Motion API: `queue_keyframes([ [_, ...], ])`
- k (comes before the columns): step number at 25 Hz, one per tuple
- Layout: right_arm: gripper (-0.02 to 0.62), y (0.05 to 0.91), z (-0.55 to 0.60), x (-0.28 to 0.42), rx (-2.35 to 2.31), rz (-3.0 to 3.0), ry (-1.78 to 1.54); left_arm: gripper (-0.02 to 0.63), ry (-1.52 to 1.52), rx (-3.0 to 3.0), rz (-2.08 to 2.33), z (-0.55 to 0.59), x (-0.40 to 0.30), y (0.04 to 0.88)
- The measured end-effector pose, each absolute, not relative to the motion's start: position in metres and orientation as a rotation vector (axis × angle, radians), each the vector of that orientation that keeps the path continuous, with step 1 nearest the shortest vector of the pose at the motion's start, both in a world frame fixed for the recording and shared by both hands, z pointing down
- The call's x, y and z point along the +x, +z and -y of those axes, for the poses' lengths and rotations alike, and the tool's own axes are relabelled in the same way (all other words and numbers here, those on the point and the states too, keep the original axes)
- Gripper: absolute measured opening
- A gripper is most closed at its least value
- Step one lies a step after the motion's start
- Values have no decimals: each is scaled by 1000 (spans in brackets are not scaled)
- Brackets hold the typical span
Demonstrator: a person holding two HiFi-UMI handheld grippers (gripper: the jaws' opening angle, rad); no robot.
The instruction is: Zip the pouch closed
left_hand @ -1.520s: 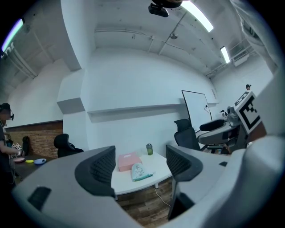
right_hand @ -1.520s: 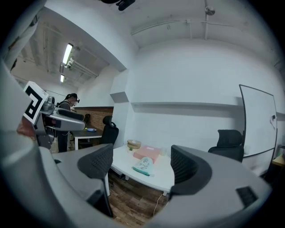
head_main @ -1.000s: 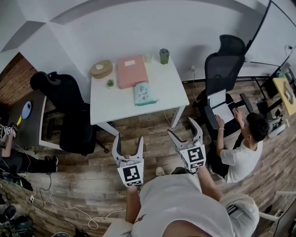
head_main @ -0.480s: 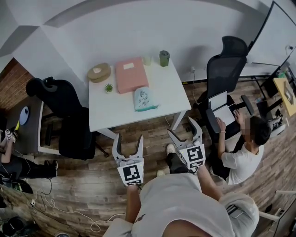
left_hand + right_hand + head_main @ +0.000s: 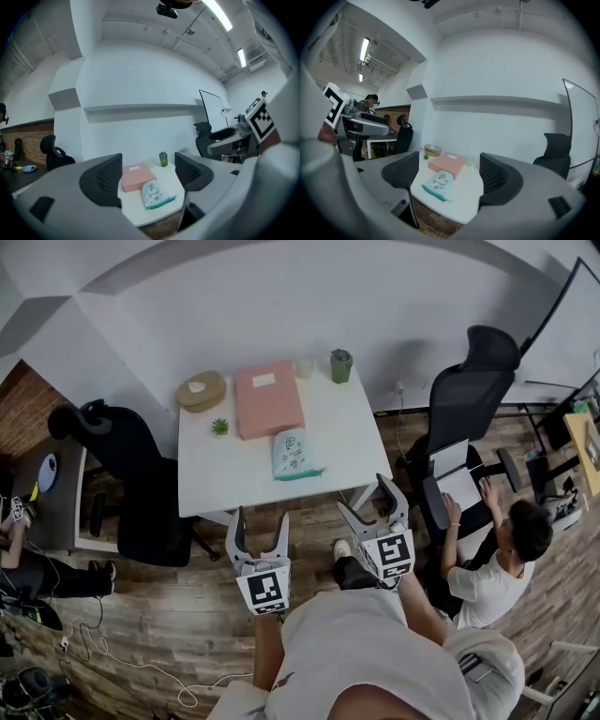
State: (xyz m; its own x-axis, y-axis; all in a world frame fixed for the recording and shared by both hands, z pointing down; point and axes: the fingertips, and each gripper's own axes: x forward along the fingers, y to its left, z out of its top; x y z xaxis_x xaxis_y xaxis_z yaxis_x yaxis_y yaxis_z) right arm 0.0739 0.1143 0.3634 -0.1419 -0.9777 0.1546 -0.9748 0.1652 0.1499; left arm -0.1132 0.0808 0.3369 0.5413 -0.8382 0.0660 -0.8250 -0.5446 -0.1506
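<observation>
A pale mint pouch (image 5: 294,455) with small prints and a teal zip edge lies near the front of the white table (image 5: 217,484). It also shows between the jaws in the left gripper view, pouch (image 5: 155,194), and in the right gripper view, pouch (image 5: 438,183). My left gripper (image 5: 258,528) is held over the floor short of the table's front edge, jaws open and empty. My right gripper (image 5: 374,500) hovers at the table's front right corner, also open and empty. Neither touches the pouch.
On the table stand a pink box (image 5: 268,397), a round wooden box (image 5: 200,390), a tiny plant (image 5: 220,427), a clear cup (image 5: 303,367) and a green cup (image 5: 340,365). Black chairs (image 5: 127,474) (image 5: 469,404) flank the table. A person (image 5: 497,554) sits at right with a laptop (image 5: 457,474).
The view has drawn closer to the table: the table and pouch sit lower and nearer in the head view. Both grippers stay open and empty, now nearer the table's front edge.
</observation>
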Motion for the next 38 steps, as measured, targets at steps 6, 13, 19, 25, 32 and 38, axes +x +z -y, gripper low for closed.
queue_keyframes([
  [6, 397, 363, -80, 92, 1850, 2267, -5, 344, -245, -2634, -1488, -53, -95, 338],
  [13, 397, 364, -37, 119, 1795, 2334, 11, 344, -241, -2605, -1573, -21, -65, 332],
  [19, 396, 362, -7, 140, 1753, 2386, 19, 344, -303, -2544, -1599, -3, -44, 330],
  [25, 396, 367, 15, 148, 1726, 2417, 38, 344, -336, -2527, -1626, 12, -35, 335],
  [32, 396, 376, 39, 152, 1725, 2404, 67, 342, -349, -2546, -1617, 37, -29, 341],
  [38, 396, 388, 64, 149, 1739, 2354, 97, 342, -350, -2596, -1575, 70, -30, 354],
])
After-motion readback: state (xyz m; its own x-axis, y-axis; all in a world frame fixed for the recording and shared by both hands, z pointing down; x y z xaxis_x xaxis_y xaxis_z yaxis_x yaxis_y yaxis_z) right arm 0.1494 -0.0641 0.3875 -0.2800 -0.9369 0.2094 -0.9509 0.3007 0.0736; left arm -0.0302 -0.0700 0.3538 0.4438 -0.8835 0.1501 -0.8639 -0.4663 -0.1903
